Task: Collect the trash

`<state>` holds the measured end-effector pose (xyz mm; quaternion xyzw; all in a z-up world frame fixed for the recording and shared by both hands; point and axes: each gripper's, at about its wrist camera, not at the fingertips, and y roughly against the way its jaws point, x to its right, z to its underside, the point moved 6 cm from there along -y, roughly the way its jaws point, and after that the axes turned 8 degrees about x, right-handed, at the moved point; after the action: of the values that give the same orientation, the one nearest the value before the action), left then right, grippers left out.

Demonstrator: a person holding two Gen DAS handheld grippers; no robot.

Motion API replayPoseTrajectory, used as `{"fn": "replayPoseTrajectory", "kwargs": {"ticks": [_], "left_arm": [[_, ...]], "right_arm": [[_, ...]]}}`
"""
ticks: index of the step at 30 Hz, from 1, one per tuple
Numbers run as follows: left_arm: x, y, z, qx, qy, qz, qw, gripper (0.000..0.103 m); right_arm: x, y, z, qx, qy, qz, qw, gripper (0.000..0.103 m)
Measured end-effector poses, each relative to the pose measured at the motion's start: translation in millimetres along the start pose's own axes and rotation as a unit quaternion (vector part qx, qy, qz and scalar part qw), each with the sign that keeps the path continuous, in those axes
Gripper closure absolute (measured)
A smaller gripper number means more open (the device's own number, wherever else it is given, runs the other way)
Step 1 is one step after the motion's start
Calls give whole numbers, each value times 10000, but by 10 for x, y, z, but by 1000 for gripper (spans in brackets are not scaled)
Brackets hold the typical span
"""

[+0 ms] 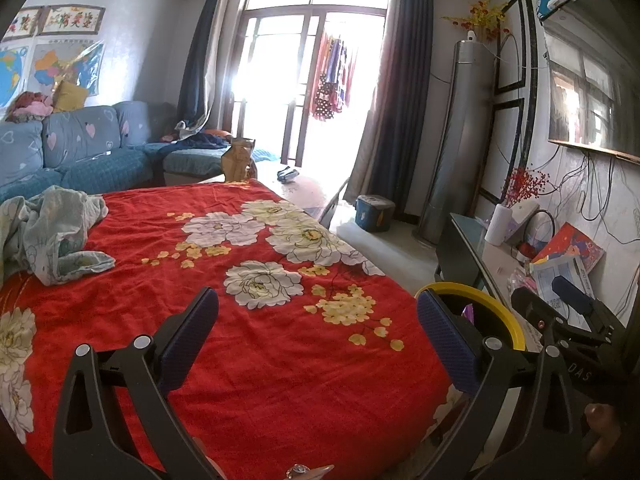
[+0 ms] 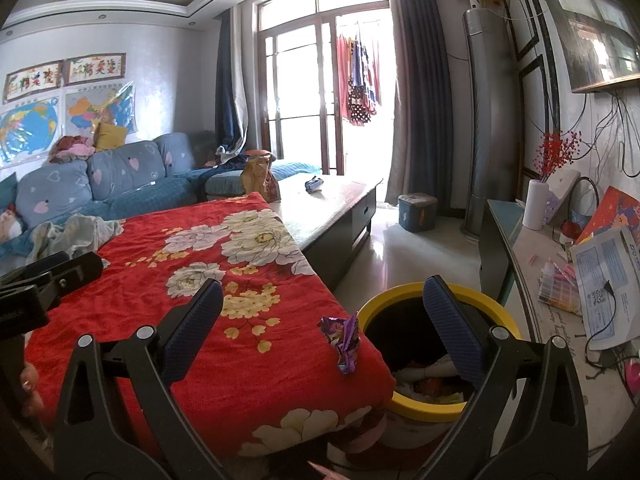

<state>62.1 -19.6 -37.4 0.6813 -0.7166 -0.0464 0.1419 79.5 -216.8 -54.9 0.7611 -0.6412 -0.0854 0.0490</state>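
The right gripper [image 2: 322, 334] has its jaws spread wide and holds nothing, and a crumpled purple wrapper [image 2: 344, 338] lies between them on the red cloth [image 2: 192, 292], near the cloth's edge and just beside the yellow-rimmed bin [image 2: 404, 300] with trash in it. The left gripper [image 1: 318, 328] is likewise spread and bare over the cloth, and "DAS" shows on the right gripper's frame at that view's edge. Farther right, a paper [image 2: 604, 276] bears blue "ZTO" lettering and a QR code.
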Motion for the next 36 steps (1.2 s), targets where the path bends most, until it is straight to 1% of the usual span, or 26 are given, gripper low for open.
{"fn": "replayPoseTrajectory", "kwargs": {"ticks": [21,27,30,31,32,33,34,35,36], "left_arm": [[0,-10,17,-49,-8,7,10000,6],[-19,1,28,-124,-85,-162,9998,6],[-150,55,15,-243,38,-208,9995,6],[-209,62,6,-299,95,-249,9992,6],[-377,90,13,-402,248,-361,9982,6],[-541,107,21,-482,387,-512,9968,6],[-746,130,28,-548,528,-720,9945,6],[-1085,185,38,-582,727,-1087,9897,6],[-1334,238,46,-580,854,-1375,9851,6]], "right_arm": [[6,3,-2,-1,0,5,10000,11],[-32,9,-14,17,11,-20,10000,11],[-222,-14,-54,-51,71,-369,9993,11],[-326,-36,-74,-103,114,-539,9984,11],[-492,-73,-99,-197,159,-791,9965,11],[-664,-126,-119,-311,195,-1027,9940,11],[-939,-222,-125,-538,272,-1359,9889,11],[-1193,-305,-116,-787,321,-1673,9822,11],[-1393,-359,-111,-969,324,-1897,9765,11]]}}
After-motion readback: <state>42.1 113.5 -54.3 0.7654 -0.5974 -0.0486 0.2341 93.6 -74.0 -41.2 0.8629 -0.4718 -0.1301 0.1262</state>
